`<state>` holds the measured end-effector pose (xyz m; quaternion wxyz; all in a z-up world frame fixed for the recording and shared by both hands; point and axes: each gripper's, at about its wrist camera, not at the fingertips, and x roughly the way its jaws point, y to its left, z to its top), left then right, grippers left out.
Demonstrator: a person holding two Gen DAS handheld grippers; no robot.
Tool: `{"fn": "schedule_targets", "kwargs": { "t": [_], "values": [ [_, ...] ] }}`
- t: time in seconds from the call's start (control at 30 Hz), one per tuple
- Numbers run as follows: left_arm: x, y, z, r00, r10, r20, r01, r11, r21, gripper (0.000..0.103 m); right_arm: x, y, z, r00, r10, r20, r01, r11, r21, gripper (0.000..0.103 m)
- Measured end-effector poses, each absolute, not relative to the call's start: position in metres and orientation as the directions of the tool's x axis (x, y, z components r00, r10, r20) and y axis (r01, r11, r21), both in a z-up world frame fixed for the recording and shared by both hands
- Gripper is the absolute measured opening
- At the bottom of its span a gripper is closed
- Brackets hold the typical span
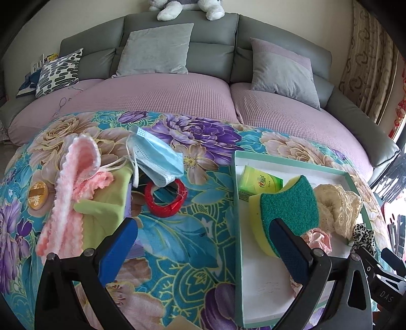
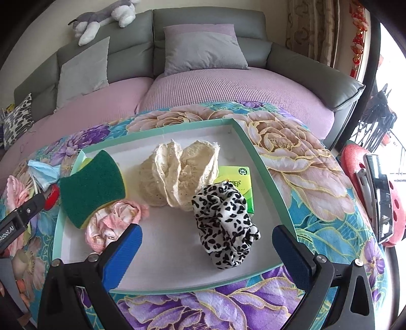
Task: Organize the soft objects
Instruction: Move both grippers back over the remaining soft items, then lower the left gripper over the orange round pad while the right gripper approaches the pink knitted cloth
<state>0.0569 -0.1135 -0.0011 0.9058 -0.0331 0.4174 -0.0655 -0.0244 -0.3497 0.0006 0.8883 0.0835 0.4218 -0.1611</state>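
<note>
A white tray with a teal rim (image 1: 237, 228) (image 2: 264, 162) lies on the flowered cloth. In it are a green-and-yellow sponge (image 1: 289, 213) (image 2: 91, 187), a cream lace piece (image 1: 340, 208) (image 2: 177, 172), a pink scrunchie (image 2: 111, 223), a leopard-print scrunchie (image 2: 225, 228) and a green tissue pack (image 1: 258, 182) (image 2: 238, 177). Left of the tray lie a blue face mask (image 1: 157, 157), a red ring (image 1: 165, 200), a pink knitted cloth (image 1: 73, 185) and a green cloth (image 1: 106, 210). My left gripper (image 1: 203, 241) is open over the cloth. My right gripper (image 2: 206, 243) is open beside the leopard scrunchie.
A grey sofa with a purple cover (image 1: 162, 96) and grey cushions (image 1: 154, 48) stands behind. A patterned cushion (image 1: 58, 71) is at far left. A plush toy (image 2: 101, 17) lies on the sofa back. A gold-brown disc (image 1: 38, 195) sits at the cloth's left. A red perforated object (image 2: 365, 193) is at the right.
</note>
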Motion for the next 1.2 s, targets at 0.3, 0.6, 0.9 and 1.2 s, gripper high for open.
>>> {"fn": "schedule_targets", "kwargs": {
  "t": [0.3,0.6,0.9,1.2],
  "values": [
    [0.056,-0.052,0.012,0.671,0.005,-0.742,-0.081,0.994,-0.067,0.103,-0.008,-0.312,0.0,0.62,-0.137,-0.773,0.286,0.956,0.06,0.103],
    [0.055,-0.001,0.014,0.654,0.076,-0.753,-0.172,0.984,-0.05,0.103,0.016,-0.253,-0.002,0.636,-0.044,-0.77,0.177,0.98,0.09,0.103],
    [0.052,0.058,0.013,0.628,0.159,-0.762,-0.283,0.958,-0.034,0.103,0.034,-0.194,-0.011,0.628,0.023,-0.778,0.069,0.994,0.085,0.103],
    [0.042,0.115,0.006,0.612,0.18,-0.77,-0.379,0.921,-0.087,0.103,0.045,-0.148,-0.02,0.609,0.038,-0.793,-0.014,0.999,0.037,0.103]
  ]
}}
